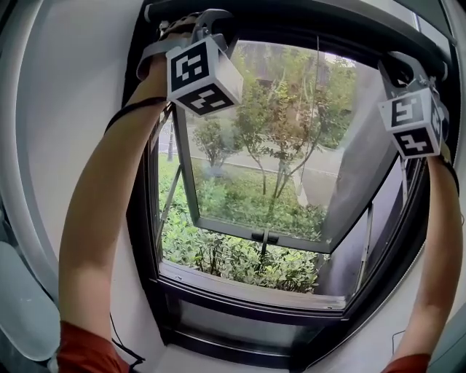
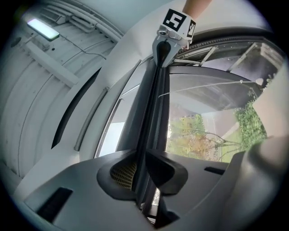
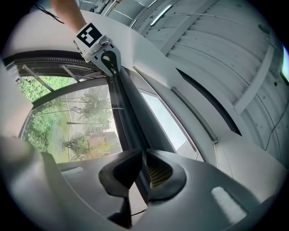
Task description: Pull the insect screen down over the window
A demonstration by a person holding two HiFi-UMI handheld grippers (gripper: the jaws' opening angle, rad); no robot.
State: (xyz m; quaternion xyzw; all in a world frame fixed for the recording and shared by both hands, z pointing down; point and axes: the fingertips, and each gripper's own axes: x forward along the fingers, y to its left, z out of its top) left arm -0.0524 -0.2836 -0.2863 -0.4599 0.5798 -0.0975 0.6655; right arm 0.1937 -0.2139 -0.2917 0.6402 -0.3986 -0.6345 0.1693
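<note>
The window frame (image 1: 144, 269) is filled by a sash (image 1: 233, 227) tilted outward, with greenery (image 1: 240, 255) seen beyond. The insect screen's dark bar (image 1: 313, 28) is set at the very top of the frame. It is straddled near its ends by the left gripper (image 2: 142, 171) and the right gripper (image 3: 143, 171). The jaws of each are held slightly apart, with the bar's edge between them.

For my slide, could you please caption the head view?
Left gripper and right gripper raised to the screen bar above the open window.
</note>
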